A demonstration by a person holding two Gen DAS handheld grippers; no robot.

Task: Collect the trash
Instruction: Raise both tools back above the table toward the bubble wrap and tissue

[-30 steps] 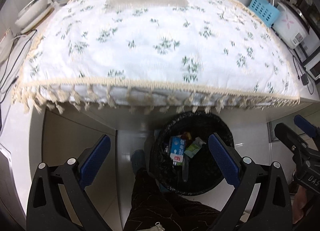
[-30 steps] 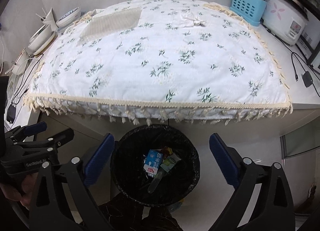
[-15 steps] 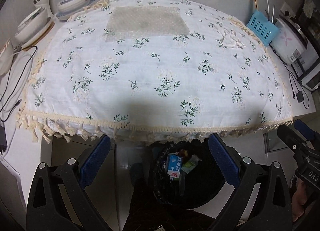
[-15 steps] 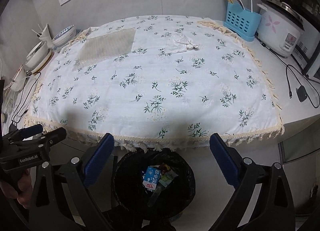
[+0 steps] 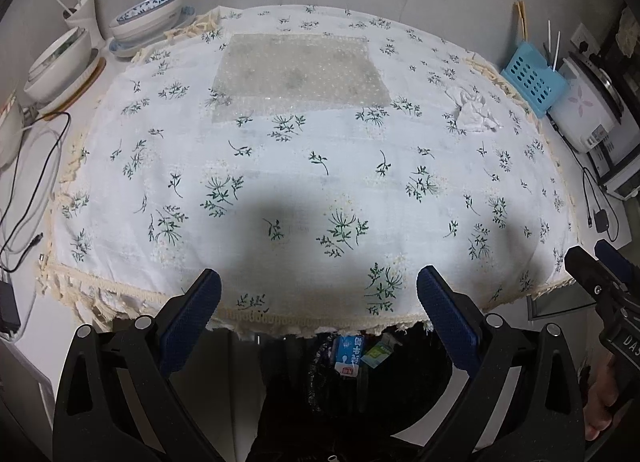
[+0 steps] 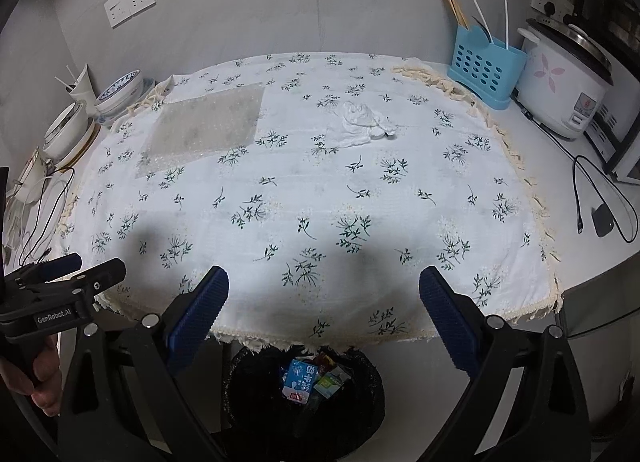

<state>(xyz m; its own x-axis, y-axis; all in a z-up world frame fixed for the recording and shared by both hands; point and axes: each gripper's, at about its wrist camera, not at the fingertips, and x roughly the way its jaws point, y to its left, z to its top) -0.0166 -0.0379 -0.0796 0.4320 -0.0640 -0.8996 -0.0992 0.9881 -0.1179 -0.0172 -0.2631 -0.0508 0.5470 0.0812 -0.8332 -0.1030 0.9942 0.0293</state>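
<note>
A crumpled white tissue lies on the floral tablecloth toward the far right; it shows as the tissue in the left wrist view. A sheet of bubble wrap lies flat at the far left, the same bubble wrap in the right view. Below the table's near edge stands a black-lined bin holding a blue carton and other wrappers. My left gripper and right gripper both hover open and empty over the near edge, well short of the tissue.
Bowls and a white cup sit at the far left with cables beside them. A blue utensil basket and rice cooker stand at the far right, and a cable with a black adapter lies on the counter.
Both grippers have risen from over the bin and tilted up toward the tabletop; the bin has slid to the bottom of both views, and the tissue and bubble wrap have come into fuller view.
</note>
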